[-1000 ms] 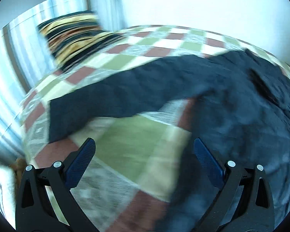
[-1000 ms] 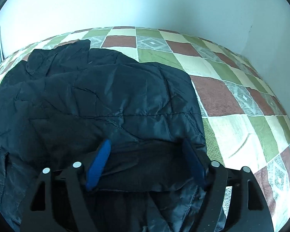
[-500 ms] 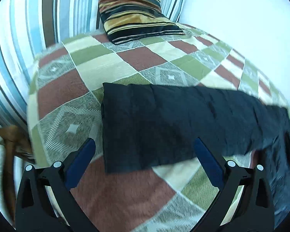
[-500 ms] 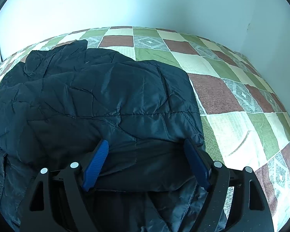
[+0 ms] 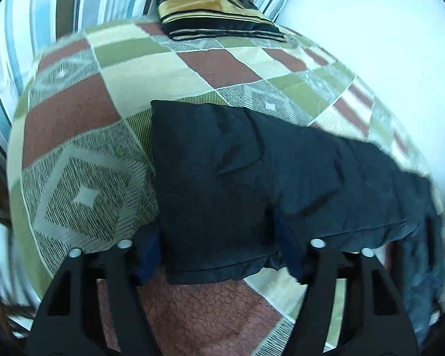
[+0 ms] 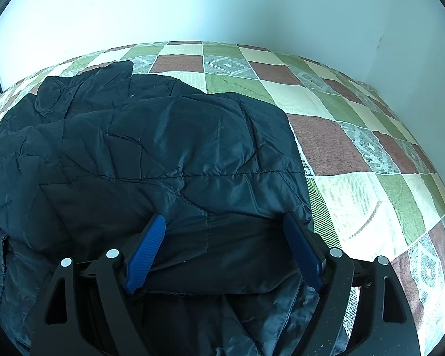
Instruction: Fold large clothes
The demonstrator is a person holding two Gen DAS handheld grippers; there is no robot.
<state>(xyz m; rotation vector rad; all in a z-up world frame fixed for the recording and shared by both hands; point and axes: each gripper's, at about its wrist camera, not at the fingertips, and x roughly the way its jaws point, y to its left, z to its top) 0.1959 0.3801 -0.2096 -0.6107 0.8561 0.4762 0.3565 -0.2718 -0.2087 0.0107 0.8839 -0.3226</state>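
A dark navy quilted jacket lies on the checkered bedspread. In the left wrist view its sleeve [image 5: 252,172] stretches flat across the bed, cuff end nearest me. My left gripper [image 5: 219,252] is open, its blue pads straddling the cuff end, which lies between them. In the right wrist view the jacket's body [image 6: 163,154] is folded over on itself. My right gripper [image 6: 225,252] is open, with a folded edge of the jacket lying between its blue pads [image 6: 146,249].
The bedspread [image 5: 82,154] has green, brown and cream squares. A striped pillow [image 5: 210,9] lies at the head, by a striped curtain [image 5: 29,29]. White walls [image 6: 222,6] border the bed's far side and right corner. The bed's edge drops at the left.
My left gripper swung from the bare bedspread to the sleeve and moved in until the cuff end lies between its open pads. My right gripper has stayed in place, open over the folded body.
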